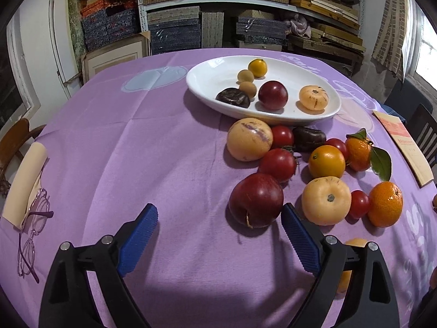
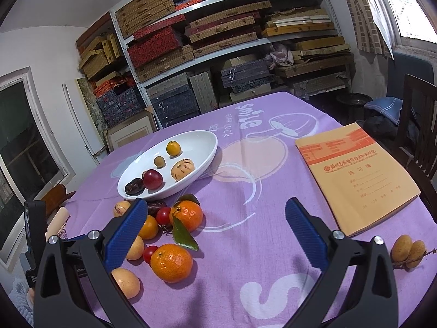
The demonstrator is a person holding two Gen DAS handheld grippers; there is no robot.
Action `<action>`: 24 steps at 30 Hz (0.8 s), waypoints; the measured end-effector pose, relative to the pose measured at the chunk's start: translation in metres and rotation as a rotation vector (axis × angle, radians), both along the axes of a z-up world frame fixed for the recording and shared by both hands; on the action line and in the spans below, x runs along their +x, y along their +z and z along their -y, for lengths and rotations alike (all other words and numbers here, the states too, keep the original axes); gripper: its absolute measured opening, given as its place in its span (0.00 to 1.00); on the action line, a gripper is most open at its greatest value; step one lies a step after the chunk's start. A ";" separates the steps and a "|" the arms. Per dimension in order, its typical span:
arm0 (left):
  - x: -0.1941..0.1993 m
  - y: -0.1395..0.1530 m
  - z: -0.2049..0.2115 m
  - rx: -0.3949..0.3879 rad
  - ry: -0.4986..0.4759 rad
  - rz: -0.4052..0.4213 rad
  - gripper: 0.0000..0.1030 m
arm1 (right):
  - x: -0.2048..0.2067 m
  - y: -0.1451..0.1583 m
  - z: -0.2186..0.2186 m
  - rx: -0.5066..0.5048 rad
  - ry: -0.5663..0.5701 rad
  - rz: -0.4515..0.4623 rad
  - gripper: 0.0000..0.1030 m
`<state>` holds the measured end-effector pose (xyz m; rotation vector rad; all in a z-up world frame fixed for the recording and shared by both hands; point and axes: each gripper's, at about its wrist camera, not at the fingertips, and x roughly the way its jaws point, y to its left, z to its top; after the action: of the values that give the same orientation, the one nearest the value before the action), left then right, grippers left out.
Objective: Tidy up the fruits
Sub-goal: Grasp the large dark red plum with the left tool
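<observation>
Purple tablecloth (image 1: 136,136), oval plate (image 1: 207,93) lying lengthwise away, both tongs spread, empty.

- The left wrist camera sat low behind its blue fingers (image 1: 142,235) and looked steeply down the purple tablecloth (image 1: 136,142) toward the shelves (image 1: 218,13).
- It was close to the loose fruit; a dark red plum (image 1: 255,199) lay just ahead.
- The right wrist camera looked from higher and further back, at a shallower angle, facing the same shelves (image 2: 218,41).
- Both views shared the white dish (image 1: 207,82) (image 2: 196,139), the fruit pile and the notebook (image 1: 404,147) (image 2: 360,177).
</observation>
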<state>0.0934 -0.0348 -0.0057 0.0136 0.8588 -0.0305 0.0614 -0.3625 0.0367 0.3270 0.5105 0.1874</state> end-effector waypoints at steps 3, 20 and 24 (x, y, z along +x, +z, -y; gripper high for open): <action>0.003 0.002 -0.015 -0.071 0.015 0.005 0.90 | 0.001 -0.001 -0.001 -0.004 0.005 -0.006 0.96; 0.024 0.000 -0.001 -0.171 -0.094 -0.009 0.63 | 0.002 -0.005 -0.006 -0.011 0.009 -0.028 0.96; 0.022 -0.001 0.002 -0.167 -0.118 -0.007 0.52 | 0.004 -0.006 -0.006 -0.015 0.011 -0.031 0.96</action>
<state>0.1150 -0.0372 -0.0071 -0.0927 0.8597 -0.2129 0.0649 -0.3564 0.0306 0.3133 0.5445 0.1892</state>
